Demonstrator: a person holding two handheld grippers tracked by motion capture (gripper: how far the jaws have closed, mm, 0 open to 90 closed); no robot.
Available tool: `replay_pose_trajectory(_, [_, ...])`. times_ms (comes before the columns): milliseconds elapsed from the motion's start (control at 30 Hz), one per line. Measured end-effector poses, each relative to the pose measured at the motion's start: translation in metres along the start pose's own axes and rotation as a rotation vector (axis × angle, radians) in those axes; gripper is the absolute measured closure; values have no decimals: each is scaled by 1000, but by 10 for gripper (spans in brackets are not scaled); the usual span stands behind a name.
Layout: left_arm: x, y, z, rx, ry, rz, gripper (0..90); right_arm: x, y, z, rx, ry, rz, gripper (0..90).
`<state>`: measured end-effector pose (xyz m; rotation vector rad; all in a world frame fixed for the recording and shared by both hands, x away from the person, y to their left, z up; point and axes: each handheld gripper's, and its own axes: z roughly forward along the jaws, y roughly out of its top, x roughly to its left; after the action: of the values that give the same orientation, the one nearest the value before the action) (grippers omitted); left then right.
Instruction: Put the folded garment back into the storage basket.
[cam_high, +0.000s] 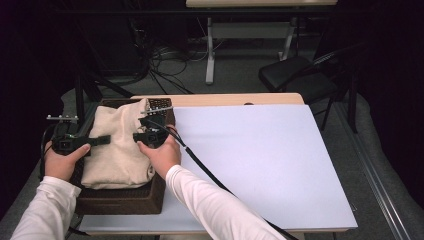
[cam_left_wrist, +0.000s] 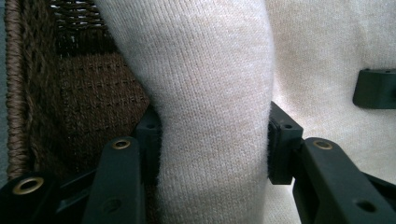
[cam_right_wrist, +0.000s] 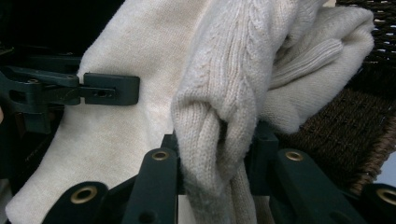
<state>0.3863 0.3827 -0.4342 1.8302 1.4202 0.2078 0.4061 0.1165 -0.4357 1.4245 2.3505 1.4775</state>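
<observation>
A cream knitted sweater (cam_high: 117, 147) is being held bunched in a dark brown wicker basket (cam_high: 125, 200) at the table's left. Folds of it are being pinched at both sides.

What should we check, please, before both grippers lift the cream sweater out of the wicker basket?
1. Left gripper shut on a fold of the sweater: ok.
2. Right gripper shut on a bunched knit fold: ok.
3. Sweater free of the basket weave: cannot tell; its underside is hidden.
4. White table surface beside the basket bare for laying it down: ok.
5. Right gripper's cable away from the sweater: ok, it trails over the table.
</observation>
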Motion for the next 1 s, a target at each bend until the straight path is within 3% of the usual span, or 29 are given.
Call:
replay_pose_trajectory(133, [0,1,1,9,21,17,512,0,-1,2,-7,-5,1,663])
replay_pose_trajectory(233, [2,2,9,35,118,48,404,-4,0,7,37,-42,-7,451])
replay_pose_trajectory(300, [5,-1,14,20,192,112,246,-8,0,8,29,-95,-49,337])
replay_pose_trajectory(367, [8,-1,11,-31,230,109,167,-9,1,5,4,-149,-132,260])
replay_pose_trajectory(433, [10,1,7,-43,223,77,146,-9,2,3,-3,-158,-178,228])
replay_pose_trajectory(633, [8,1,3,-54,203,36,101,-9,3,0,21,-138,-188,207])
replay_pose_trajectory(800, [5,1,3,-62,186,19,67,-6,3,-4,9,-150,-223,189])
replay_pose_trajectory(1000, [0,2,1,-64,190,-5,4,-8,8,-13,21,-142,-201,144])
